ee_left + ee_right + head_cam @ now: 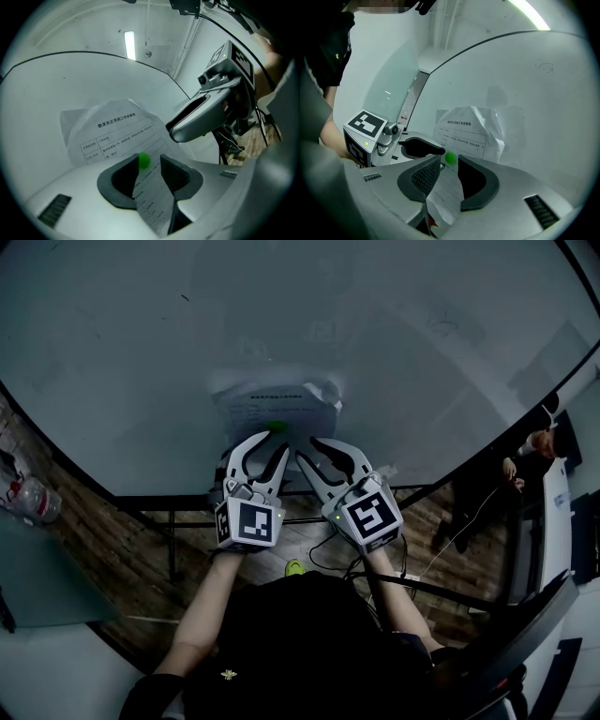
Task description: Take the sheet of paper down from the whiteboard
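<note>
Right tool at the whiteboard, jaws apart, sheet between them.
The right tool [449, 161] faces the whiteboard [534, 93]; the lower part of the sheet of paper [464, 129] hangs between its separated jaws, unpinched. A small green round piece [450, 157] sits on the sheet just past the jaw tips. The sheet's right edge is crumpled. The left tool [433, 149], with its marker cube [363, 126], reaches in from the left.

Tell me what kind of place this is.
Probably an office or meeting room: a large whiteboard carrying a printed sheet with a green magnet on it, and a strip ceiling light.
</note>
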The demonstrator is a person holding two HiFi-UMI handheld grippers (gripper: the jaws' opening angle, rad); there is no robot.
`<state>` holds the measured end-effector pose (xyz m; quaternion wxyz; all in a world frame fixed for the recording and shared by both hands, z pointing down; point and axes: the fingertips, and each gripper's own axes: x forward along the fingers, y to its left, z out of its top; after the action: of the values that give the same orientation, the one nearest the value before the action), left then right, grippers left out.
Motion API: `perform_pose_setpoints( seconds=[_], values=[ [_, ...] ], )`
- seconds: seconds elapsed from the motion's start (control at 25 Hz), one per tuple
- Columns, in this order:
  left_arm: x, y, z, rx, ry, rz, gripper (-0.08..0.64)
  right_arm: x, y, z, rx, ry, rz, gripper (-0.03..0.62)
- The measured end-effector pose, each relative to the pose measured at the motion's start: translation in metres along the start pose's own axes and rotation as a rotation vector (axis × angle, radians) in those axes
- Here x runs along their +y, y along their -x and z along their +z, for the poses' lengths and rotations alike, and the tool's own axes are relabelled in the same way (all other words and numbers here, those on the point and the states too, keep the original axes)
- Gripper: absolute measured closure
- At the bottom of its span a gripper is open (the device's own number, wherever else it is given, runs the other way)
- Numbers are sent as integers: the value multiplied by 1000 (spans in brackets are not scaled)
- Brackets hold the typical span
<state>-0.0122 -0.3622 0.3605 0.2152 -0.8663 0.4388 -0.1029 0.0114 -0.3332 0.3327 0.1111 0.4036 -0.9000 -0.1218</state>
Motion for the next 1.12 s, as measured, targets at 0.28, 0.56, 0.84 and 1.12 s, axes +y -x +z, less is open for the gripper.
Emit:
perform_pose_setpoints(
  seconds=[0.28, 0.56, 0.84, 1.12],
  values=[
    [0, -8, -2, 33, -83, 50, 399, -7, 3, 4, -1, 13, 0, 448],
    [0, -11, -3, 66, -196, 134, 356, -10, 7, 5, 3, 35, 1, 446],
    [4, -15, 0, 72, -254, 198, 337, -13, 10, 10, 2, 41, 6, 446],
    [10, -18, -3, 92, -279, 261, 337, -14, 9, 9, 5, 39, 11, 446]
  ],
)
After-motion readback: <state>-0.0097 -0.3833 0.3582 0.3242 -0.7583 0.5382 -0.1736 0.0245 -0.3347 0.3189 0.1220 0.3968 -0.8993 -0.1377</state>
